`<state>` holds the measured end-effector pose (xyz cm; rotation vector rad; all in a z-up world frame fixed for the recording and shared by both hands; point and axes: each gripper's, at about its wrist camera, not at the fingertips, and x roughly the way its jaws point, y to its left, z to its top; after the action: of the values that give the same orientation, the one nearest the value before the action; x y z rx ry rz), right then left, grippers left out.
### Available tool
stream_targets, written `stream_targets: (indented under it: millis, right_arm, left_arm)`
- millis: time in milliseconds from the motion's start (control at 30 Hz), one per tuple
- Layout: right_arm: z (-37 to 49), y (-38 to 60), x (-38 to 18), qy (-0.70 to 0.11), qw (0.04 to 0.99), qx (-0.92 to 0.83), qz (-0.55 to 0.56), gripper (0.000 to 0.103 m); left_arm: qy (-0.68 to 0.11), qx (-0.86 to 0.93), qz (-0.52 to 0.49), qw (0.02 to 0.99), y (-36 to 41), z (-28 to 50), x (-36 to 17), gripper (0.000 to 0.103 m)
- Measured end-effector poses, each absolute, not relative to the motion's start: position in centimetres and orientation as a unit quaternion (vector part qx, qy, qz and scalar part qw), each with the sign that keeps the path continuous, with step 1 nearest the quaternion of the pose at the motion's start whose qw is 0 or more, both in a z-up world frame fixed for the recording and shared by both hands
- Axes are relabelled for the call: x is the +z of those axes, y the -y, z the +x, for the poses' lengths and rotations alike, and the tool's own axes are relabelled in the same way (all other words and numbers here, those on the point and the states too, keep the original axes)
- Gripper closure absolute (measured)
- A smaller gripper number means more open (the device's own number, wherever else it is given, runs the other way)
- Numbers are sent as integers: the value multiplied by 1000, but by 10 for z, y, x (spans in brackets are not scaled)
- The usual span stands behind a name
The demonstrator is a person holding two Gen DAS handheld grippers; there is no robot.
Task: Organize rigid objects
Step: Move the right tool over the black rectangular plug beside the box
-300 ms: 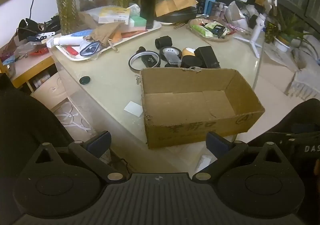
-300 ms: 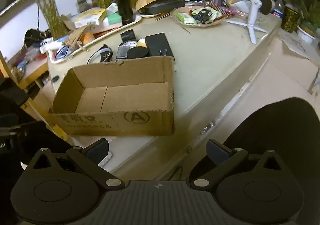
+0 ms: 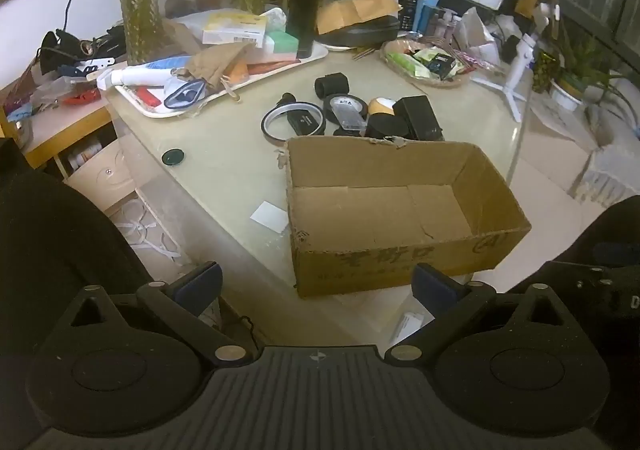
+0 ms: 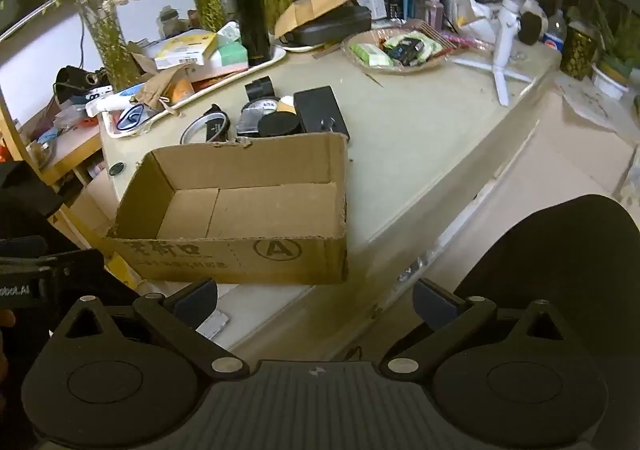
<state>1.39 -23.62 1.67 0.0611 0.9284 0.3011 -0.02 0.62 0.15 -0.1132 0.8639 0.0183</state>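
left wrist | cardboard box [image 3: 384,210] at table [image 3: 224,170] edge | left claw [image 3: 316,286] spread, empty

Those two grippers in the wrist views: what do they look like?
Both the left gripper and the right gripper are matte black: two round discs, angled link arms with silver pivot pins, a ribbed centre plate, and fingers tipped with dark blue pads.

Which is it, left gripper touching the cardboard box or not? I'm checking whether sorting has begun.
Apart. The left wrist view shows the left gripper open and empty, its fingertips short of the cardboard box.
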Motion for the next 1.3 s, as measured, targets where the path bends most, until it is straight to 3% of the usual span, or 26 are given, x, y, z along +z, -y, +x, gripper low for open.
stream_targets:
  millis: [533, 1300]
  right_arm:
    - [7, 205, 64, -407, 896, 173, -38, 0]
    - [67, 225, 30, -474, 863, 167, 44, 0]
  left_arm:
    - [-414, 17, -41, 909, -6, 10, 24, 0]
    - [-411, 57, -24, 909, -16, 32, 41, 0]
